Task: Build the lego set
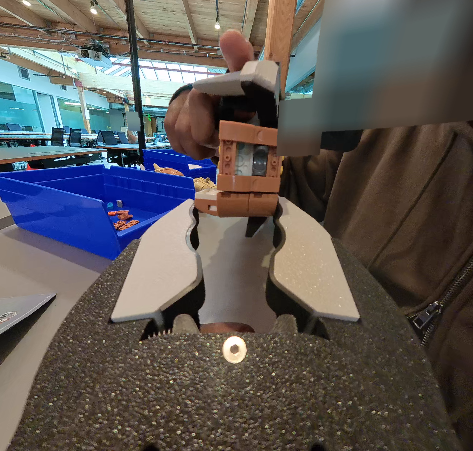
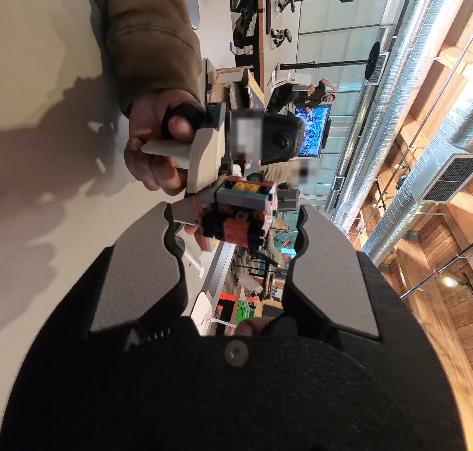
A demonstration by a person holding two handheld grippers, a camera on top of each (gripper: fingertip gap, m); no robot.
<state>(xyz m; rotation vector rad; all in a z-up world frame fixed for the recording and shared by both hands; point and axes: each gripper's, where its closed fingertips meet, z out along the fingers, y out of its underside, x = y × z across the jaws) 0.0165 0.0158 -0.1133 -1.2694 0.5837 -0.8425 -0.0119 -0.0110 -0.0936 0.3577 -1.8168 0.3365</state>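
Left wrist view: left gripper (image 1: 235,203) pinches the lego assembly (image 1: 247,167) at twelve o'clock, steadying it; right gripper (image 2: 234,213) straddles it, fingers spread.

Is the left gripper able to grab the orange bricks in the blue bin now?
Probably not yet: the left gripper seems clamped on the lego build, so it is full. The orange bricks lie uncovered in the blue bin.

Big open office with a wood beam ceiling (image 1: 163,11) and rows of desks with black chairs (image 1: 57,136) at the back. On the other side there's silver ductwork (image 2: 399,106) along the wall and a lit screen (image 2: 311,130) under it.
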